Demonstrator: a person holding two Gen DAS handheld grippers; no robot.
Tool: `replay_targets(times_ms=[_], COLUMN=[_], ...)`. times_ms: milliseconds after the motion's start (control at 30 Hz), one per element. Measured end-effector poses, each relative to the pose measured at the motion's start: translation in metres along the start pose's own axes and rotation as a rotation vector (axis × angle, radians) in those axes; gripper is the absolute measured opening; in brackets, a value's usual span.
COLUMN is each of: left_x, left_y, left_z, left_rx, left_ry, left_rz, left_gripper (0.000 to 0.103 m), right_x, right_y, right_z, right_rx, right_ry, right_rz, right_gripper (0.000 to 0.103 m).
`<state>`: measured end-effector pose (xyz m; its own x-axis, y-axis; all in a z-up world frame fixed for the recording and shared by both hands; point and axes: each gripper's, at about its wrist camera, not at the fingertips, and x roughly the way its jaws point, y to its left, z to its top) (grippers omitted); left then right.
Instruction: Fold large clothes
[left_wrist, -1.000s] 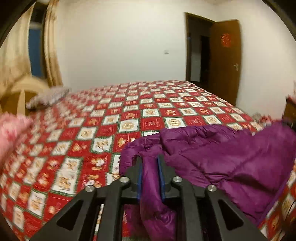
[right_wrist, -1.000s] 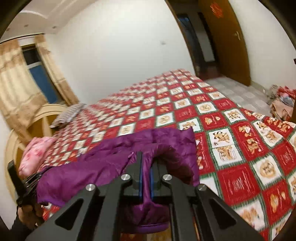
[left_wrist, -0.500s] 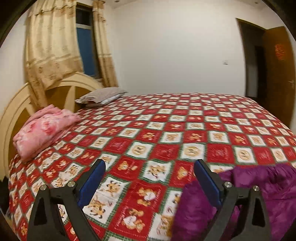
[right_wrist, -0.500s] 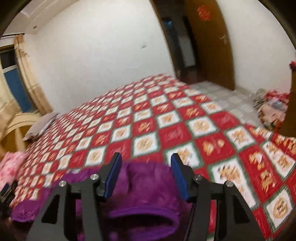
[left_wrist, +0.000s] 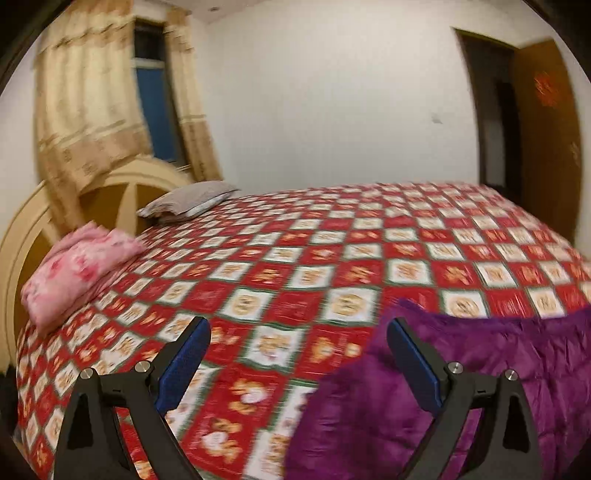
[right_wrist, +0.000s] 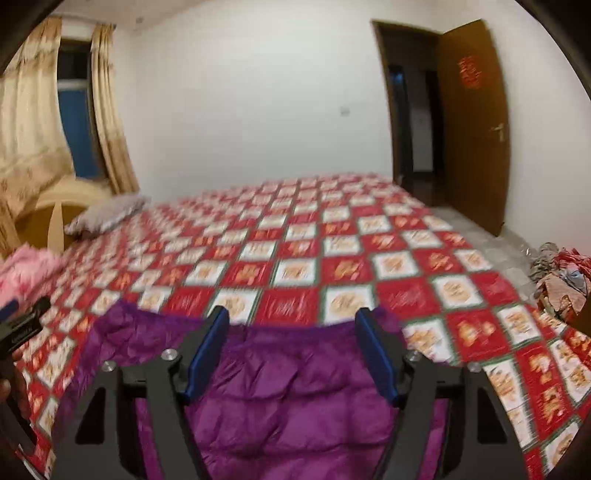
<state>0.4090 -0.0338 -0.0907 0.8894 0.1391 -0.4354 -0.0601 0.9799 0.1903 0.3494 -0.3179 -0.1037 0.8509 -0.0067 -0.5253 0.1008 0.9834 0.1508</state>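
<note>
A purple padded jacket (right_wrist: 295, 398) lies spread on the near edge of the bed with the red and white checked cover (right_wrist: 295, 258). My right gripper (right_wrist: 291, 354) is open and empty, held above the jacket's middle. My left gripper (left_wrist: 297, 365) is open and empty, over the cover just left of the jacket's left end (left_wrist: 461, 387). The left gripper also shows at the left edge of the right wrist view (right_wrist: 22, 321).
A folded pink blanket (left_wrist: 77, 269) and a grey pillow (left_wrist: 184, 205) lie near the wooden headboard (left_wrist: 110, 192) at left. Curtains (left_wrist: 88, 103) hang by the window. A brown door (right_wrist: 472, 122) stands open at right. A heap of cloth (right_wrist: 557, 273) lies on the floor.
Both grippers were shut on the purple jacket a second ago. They opened, let it drop onto the bed, and have drawn back and up.
</note>
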Motion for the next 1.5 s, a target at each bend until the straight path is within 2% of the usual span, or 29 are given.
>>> replay_targets(times_ms=[100,200,333,400,667,1500], left_x=[0.021,0.052,0.066,0.068,0.080,0.084], left_y=[-0.030,-0.046,-0.046,-0.045,-0.046,-0.050], left_z=[-0.016,-0.046,-0.065,-0.067,-0.073,-0.075], left_rx=[0.086,0.151,0.126,0.114,0.100,0.126], left_ry=[0.027,0.139,0.213,0.222,0.262,0.279], left_rz=[0.035,0.083,0.052,0.041,0.026,0.036], left_gripper=[0.097,0.097,0.097,0.097,0.099,0.100], right_x=[0.032,0.049,0.068,0.071,0.077,0.083], right_y=[0.011,0.020,0.023,0.021,0.018,0.015], right_z=[-0.010,-0.026,-0.056,-0.065,-0.069,-0.073], right_rx=[0.004,-0.023,-0.049,-0.053,-0.039,-0.018], right_ry=[0.116,0.166,0.233,0.232,0.240,0.243], right_rz=[0.017,-0.005,-0.031,-0.043,-0.043,-0.061], right_gripper=[0.064,0.064,0.064,0.064,0.064,0.064])
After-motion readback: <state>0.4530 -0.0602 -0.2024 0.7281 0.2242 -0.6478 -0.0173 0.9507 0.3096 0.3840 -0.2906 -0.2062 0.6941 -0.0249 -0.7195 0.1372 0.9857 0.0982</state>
